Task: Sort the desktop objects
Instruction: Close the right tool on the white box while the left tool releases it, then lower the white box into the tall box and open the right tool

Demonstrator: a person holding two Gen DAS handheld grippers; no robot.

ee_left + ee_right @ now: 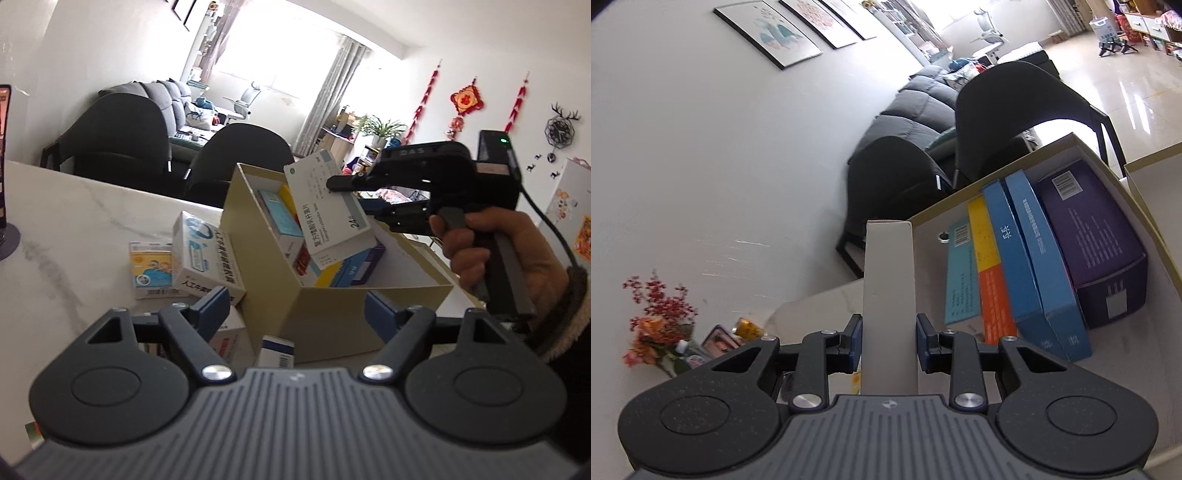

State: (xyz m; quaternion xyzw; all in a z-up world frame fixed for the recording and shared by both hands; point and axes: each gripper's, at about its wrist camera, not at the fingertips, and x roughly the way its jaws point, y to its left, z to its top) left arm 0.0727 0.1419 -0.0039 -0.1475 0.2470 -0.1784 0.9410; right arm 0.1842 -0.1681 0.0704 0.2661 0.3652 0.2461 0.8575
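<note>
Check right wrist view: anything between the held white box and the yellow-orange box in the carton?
Yes. In the right wrist view, a teal box stands between the white box and the yellow-orange box.

This is a home, an open living and dining room. A grey sofa (166, 99) stands by a bright window with grey curtains (332, 88), and two dark dining chairs (122, 136) are just in front of the sofa, pushed against a marble-topped bench (74, 221). Red knot decorations (466, 99) and an antlered wall clock (560, 129) hang on the wall right of the window; framed prints (783, 33) hang above the sofa.
</note>
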